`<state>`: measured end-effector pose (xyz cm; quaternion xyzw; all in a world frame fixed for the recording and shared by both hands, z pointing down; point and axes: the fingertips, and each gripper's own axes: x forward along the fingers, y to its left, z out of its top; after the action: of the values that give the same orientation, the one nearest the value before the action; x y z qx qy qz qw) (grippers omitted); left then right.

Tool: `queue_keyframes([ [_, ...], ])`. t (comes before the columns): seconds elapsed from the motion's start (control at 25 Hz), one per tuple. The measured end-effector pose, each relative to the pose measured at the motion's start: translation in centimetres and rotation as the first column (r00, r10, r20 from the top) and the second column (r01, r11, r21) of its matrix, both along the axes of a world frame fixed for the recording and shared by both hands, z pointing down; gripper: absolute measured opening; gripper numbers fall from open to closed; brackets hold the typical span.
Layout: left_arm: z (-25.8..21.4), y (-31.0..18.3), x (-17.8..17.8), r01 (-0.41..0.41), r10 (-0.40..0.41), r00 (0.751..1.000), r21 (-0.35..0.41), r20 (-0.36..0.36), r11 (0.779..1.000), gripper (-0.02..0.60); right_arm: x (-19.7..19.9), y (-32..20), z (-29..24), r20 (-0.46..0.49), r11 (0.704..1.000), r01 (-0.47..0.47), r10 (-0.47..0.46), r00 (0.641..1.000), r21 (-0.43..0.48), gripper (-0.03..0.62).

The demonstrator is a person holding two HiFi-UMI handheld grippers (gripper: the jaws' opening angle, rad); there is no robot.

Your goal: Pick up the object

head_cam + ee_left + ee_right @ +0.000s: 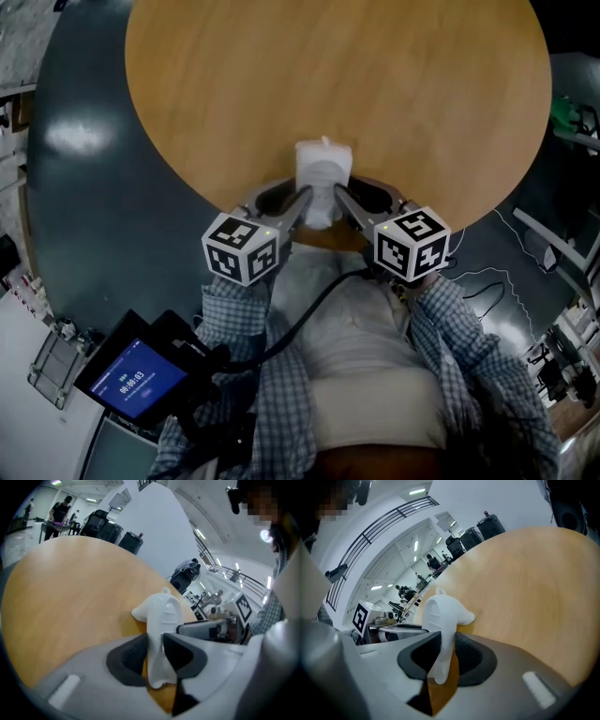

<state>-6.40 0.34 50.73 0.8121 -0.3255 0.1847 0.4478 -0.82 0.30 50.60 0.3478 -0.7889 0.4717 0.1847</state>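
A white plastic object (323, 173) with a small knob on top stands at the near edge of the round wooden table (375, 84). My left gripper (302, 204) clamps its lower left side and my right gripper (341, 204) clamps its lower right side. In the left gripper view the white object (161, 616) rises between the black pads (129, 660) of the left gripper (155, 656), which press on its thin lower part. The right gripper view shows the same object (440, 613) pinched in the right gripper (446, 657).
A dark device with a blue screen (141, 380) hangs at the person's lower left, with a black cable (309, 309) across the shirt. Dark floor surrounds the table. A person (60, 513) and black cases (105, 529) stand far behind.
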Motion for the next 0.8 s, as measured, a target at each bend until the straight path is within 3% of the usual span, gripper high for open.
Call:
queue_keyframes([
  [0.2, -0.7, 0.0, 0.1, 0.0, 0.001, 1.0, 0.024, -0.014, 1.0, 0.103, 0.3, -0.3, -0.7, 0.023, 1.0, -0.027, 0.027, 0.999, 0.007, 0.091],
  [0.8, -4.6, -5.8, 2.2, -0.031, 0.032, 0.999, 0.19, -0.003, 0.981, 0.098, 2.6, -6.1, -4.6, 0.043, 0.984, -0.041, 0.034, 0.998, 0.175, 0.09],
])
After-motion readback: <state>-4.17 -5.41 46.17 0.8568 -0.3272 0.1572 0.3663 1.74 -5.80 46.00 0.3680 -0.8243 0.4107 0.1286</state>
